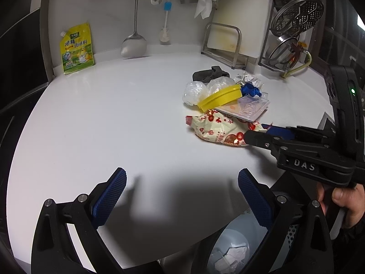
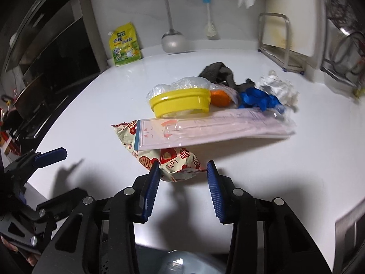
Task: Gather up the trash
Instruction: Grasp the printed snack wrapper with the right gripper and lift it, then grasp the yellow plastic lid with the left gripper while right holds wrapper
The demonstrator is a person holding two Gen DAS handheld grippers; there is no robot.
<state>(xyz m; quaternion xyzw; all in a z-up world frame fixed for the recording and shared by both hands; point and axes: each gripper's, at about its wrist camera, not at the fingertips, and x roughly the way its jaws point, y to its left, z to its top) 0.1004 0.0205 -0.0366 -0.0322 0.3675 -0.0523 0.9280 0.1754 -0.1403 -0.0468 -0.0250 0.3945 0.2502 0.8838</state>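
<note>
A pile of trash lies on the white counter (image 1: 114, 114): a red-and-cream snack wrapper (image 2: 175, 159), a flat zip bag (image 2: 205, 130) across it, a yellow tub (image 2: 180, 102), clear plastic (image 1: 194, 91), an orange (image 2: 219, 98), blue gloves (image 2: 257, 98) and crumpled white paper (image 2: 280, 86). My right gripper (image 2: 183, 164) has its blue pads against the near end of the wrapper (image 1: 216, 130), gripping it on the counter. My left gripper (image 1: 182, 173) hangs open over the counter's front edge, nothing between its fingers.
A pale bin (image 1: 230, 251) holding crumpled paper stands below the counter edge. A yellow seasoning pouch (image 1: 76, 49), a hanging spatula (image 1: 134, 43), a cutting-board rack (image 1: 225, 43) and a dish rack (image 1: 294, 36) line the back wall. A hand (image 1: 346, 201) holds the right gripper.
</note>
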